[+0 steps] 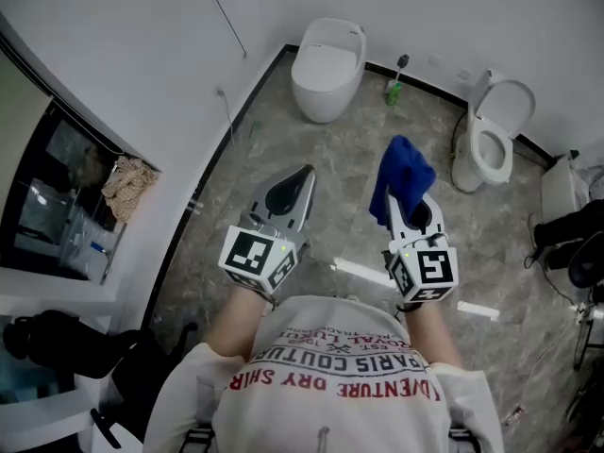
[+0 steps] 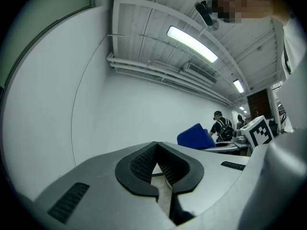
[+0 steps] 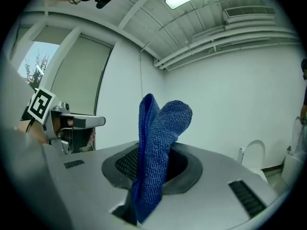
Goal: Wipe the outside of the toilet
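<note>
- the person's white printed shirt [image 1: 330, 385] is filling the bottom of the head view, with both arms reaching forward and down from it
- left gripper [image 1: 299, 179] is hanging over the floor with its jaws pressed together and nothing between them; its own view is just looking at bare white wall
- right gripper [image 1: 404, 199] is sitting beside it, well apart from it, and its jaws are clamping down on a blue cloth [image 3: 156, 152]
- the cloth is sticking up out of the jaws in a folded bunch, with the loose top flopping over the tip of the gripper
- both grippers are hovering in the air above the grey marbled floor [image 1: 283, 130], not touching anything
- further out, a closed-lid toilet [image 1: 327, 69] is standing against the far wall, roughly ahead of the left gripper
- a green bottle [image 1: 394, 90] is standing on the floor just right of it, by the wall
- an open-seat toilet [image 1: 491, 140] is standing further right, ahead of and to the right of the right gripper; the cloth is well apart from both toilets
- off to the left, a beige rag [image 1: 127, 185] is lying bunched on a ledge, and a black bag [image 1: 566, 239] is sitting at the right edge
</note>
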{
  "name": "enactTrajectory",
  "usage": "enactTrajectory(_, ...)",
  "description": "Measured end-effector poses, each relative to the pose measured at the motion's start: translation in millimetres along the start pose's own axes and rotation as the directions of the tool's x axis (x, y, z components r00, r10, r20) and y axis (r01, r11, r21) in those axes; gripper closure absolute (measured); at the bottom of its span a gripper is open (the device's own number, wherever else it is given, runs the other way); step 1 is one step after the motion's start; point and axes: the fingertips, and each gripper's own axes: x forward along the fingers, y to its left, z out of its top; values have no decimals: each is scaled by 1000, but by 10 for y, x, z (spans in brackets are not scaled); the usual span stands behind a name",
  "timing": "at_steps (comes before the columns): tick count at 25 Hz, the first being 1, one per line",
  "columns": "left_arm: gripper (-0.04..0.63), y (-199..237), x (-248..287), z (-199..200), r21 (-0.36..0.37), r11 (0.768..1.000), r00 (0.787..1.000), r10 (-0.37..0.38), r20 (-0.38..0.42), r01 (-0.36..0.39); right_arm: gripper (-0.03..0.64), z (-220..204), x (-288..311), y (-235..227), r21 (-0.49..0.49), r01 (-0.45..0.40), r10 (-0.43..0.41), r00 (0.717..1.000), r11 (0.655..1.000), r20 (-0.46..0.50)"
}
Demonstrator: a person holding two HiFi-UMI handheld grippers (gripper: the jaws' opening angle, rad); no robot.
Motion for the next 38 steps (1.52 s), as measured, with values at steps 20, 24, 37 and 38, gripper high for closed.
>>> enactTrajectory(20, 589, 1038, 574, -544, -37, 999, 997, -1, -73, -2, 540, -426, 1203, -151, 102, 20, -18, 1000, 995, -19)
enactTrajectory(24, 589, 1368, 1318, -579, -24, 999, 997, 29, -68, -30, 540, -358, 1860, -588, 86, -27, 26, 999, 996, 21)
enactTrajectory(37, 589, 2465, 3659, -797, -108, 983, 986, 136, -99, -146, 540, -509, 3907, -2348, 133, -35, 43, 997, 991, -58)
enactTrajectory(38, 589, 2546, 3792, -871, -114, 982, 984, 136, -113, -148, 540, -554, 4052, -2430, 137, -31, 41, 997, 990, -71)
